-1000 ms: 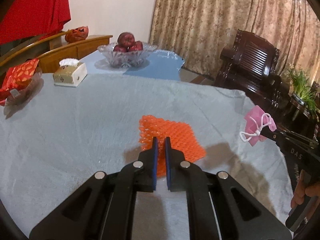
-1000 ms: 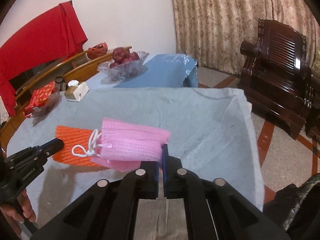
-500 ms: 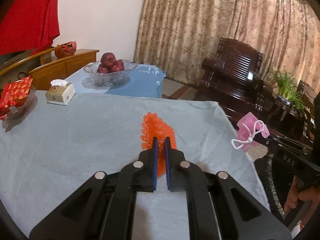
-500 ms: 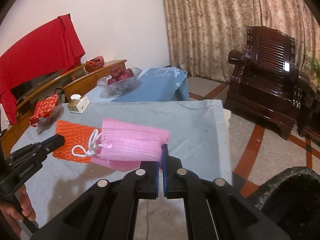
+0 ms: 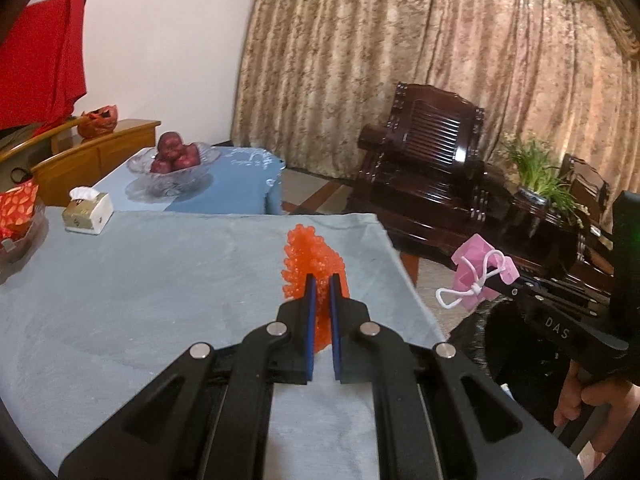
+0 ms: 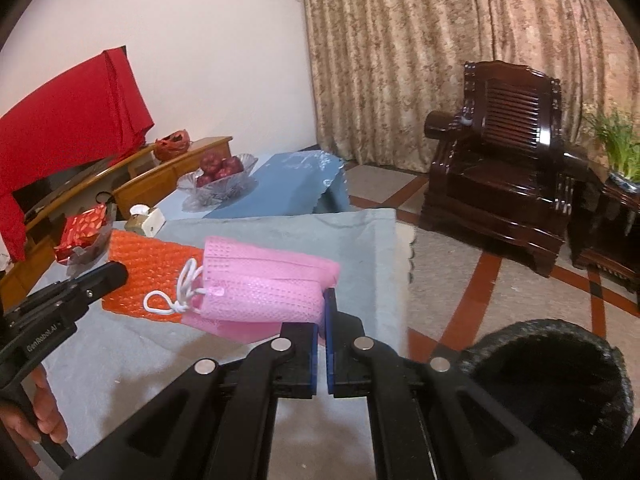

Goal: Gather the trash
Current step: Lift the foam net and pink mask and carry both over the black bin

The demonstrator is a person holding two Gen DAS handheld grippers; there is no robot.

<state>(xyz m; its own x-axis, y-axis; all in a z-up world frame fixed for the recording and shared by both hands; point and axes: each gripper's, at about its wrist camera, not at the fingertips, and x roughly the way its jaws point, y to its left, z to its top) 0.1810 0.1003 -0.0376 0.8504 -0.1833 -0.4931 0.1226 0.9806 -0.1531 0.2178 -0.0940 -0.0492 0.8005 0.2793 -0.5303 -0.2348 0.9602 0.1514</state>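
Observation:
My left gripper [image 5: 322, 280] is shut on an orange bubble-textured sheet [image 5: 312, 256], which is lifted off the grey-clothed table [image 5: 140, 280] near its right edge. In the right wrist view that sheet [image 6: 148, 276] hangs flat from the left gripper [image 6: 120, 276]. My right gripper [image 6: 323, 300] is shut on a folded pink face mask [image 6: 260, 284] with white ear loops, held in the air past the table's corner. The left wrist view shows the mask [image 5: 476, 276] at the right gripper's tip [image 5: 516, 284]. A black bin [image 6: 560, 380] stands on the floor, low right of the right gripper.
On the table's far left are a tissue box [image 5: 86, 210] and a red snack bag in a dish [image 5: 18, 212]. A glass bowl of apples [image 5: 174, 160] sits on a blue-covered table behind. A dark wooden armchair [image 6: 508, 168] and a potted plant [image 5: 540, 176] stand right.
Both grippers have risen and moved to the table's right edge with their loads. The orange sheet has left the cloth and now hangs. The black bin has come into view.

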